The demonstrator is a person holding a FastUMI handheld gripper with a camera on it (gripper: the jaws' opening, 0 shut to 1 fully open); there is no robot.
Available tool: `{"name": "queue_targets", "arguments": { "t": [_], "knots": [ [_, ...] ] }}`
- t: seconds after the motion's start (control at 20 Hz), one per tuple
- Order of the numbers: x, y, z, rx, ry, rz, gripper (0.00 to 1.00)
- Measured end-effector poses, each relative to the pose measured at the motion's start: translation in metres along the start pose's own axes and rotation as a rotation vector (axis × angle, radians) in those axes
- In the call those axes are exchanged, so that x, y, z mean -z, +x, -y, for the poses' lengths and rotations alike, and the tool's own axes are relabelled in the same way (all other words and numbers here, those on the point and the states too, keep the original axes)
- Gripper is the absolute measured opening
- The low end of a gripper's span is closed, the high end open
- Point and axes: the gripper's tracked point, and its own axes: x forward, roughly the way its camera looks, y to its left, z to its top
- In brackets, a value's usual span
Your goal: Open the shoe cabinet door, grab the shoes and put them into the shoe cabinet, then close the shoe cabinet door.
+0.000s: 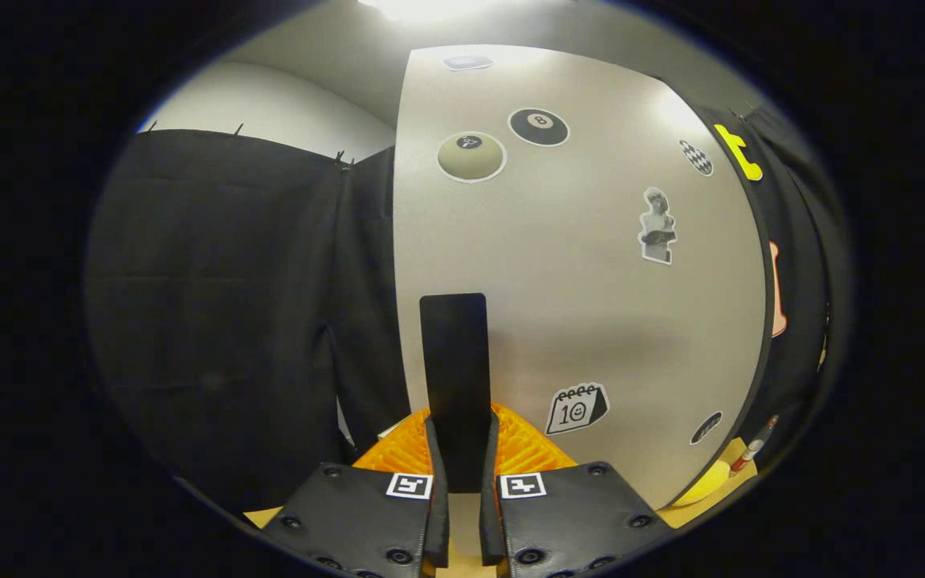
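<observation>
The shoe cabinet door [575,265] is seen close ahead of the gripper [462,449] as a broad white panel, its left edge standing against the black cloth wall. A flat black handle [454,377] is fixed upright on the door near that left edge. The handle's lower part is taken between the 2 fingers [433,482], whose inner faces lie against its 2 sides, so the gripper is closed onto the handle with no gap to be made out on either side. Each finger carries a small black-and-white square marker [409,485] on its top face.

Several stickers are spread over the door: an 8-ball sticker [539,127] near the top, a pale round sticker [471,156] just left of and below it, a grey statue sticker [657,226] further right, a small checkered sticker [696,157] near the right edge, and a calendar sticker [576,408] low down, just right of the handle.

An orange ribbed surface [523,445] is seen behind the fingers, at the foot of the door on both sides of the handle. At the door's lower right corner a yellow object [707,482] and a slim red-and-white pen-like item [755,445] lie on a tan floor [739,474]. The shoes cannot be located from what is visible.
</observation>
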Motion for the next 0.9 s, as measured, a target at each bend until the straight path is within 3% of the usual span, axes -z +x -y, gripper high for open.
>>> {"name": "queue_targets", "arguments": {
  "t": [0.6,0.9],
  "knots": [
    [-0.008,-0.022,0.027,-0.085,0.026,-0.012,0.17],
    [-0.008,-0.037,0.042,-0.063,0.015,-0.004,0.17]
  ]
}}
